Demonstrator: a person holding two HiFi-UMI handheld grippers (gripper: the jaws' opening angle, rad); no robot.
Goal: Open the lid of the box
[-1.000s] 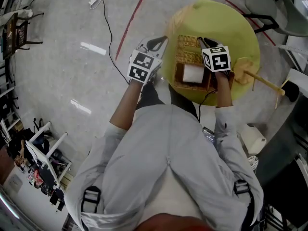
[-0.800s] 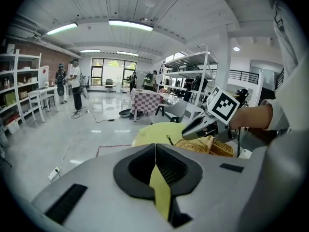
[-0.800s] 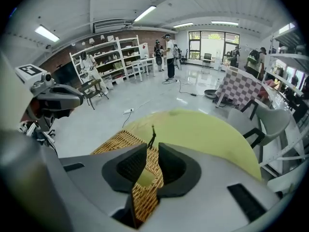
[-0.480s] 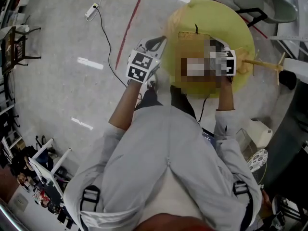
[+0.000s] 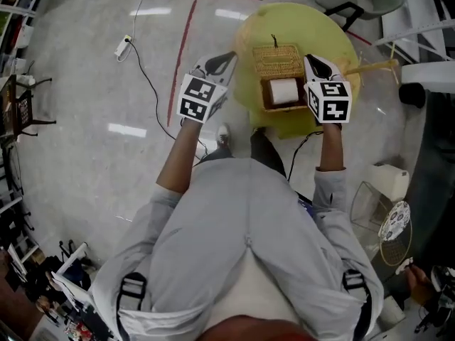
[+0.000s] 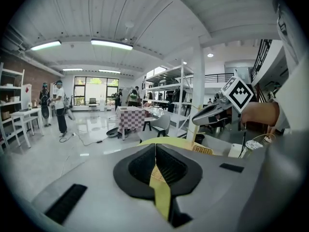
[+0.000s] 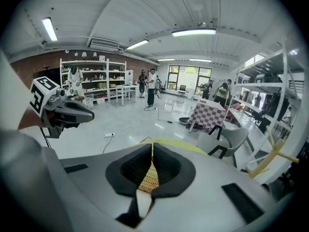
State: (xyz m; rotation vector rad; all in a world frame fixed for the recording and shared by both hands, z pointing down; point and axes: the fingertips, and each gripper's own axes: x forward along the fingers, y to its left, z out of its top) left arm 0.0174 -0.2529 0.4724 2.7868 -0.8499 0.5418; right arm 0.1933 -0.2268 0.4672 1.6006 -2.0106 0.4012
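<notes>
A round yellow table (image 5: 313, 27) carries a woven wicker box (image 5: 284, 108) near its front edge. The box's flat wicker lid (image 5: 277, 60) is folded back behind it. The left gripper (image 5: 227, 61) hovers off the table's left side, jaws pressed together and empty. The right gripper (image 5: 313, 64), just right of the box, is closing on nothing. A white paper roll (image 5: 284, 90) lies inside the box.

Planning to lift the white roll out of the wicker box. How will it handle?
The white roll looks like soft paper, so it is probably light and squashy when gripped. Being cylindrical, it may roll once outside the wicker box.
</notes>
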